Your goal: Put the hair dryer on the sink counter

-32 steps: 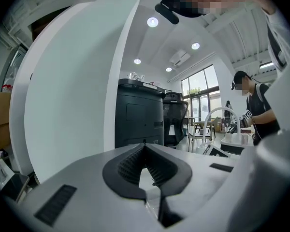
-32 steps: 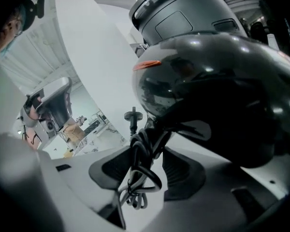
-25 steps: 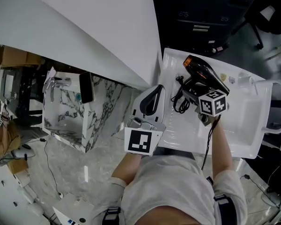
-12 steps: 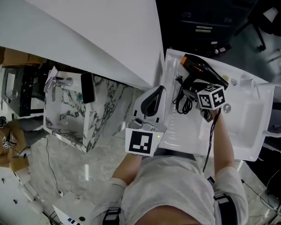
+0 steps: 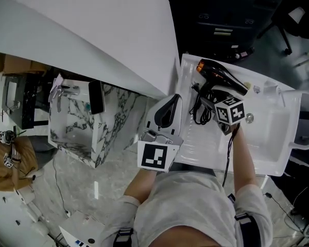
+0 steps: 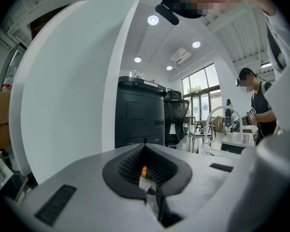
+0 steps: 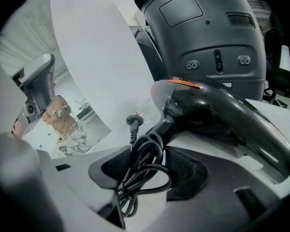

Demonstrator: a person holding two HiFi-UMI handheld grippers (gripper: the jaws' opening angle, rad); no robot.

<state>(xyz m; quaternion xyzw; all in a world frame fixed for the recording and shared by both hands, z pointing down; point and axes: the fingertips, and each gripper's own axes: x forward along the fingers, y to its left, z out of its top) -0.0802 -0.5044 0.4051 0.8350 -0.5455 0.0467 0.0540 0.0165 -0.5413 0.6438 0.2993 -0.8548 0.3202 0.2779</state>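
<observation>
Head view: your right claw (image 5: 211, 105) points down at the black hair dryer (image 5: 220, 77), which lies on the white counter (image 5: 195, 144). Your left claw (image 5: 172, 103) is at the counter's left edge.
Left gripper view: left claw pressed together, nothing in it.
Right gripper view: right claw spread wide. The coiled cord (image 7: 144, 164) lies between the pads, not pinched, with the dryer body just beyond.
</observation>
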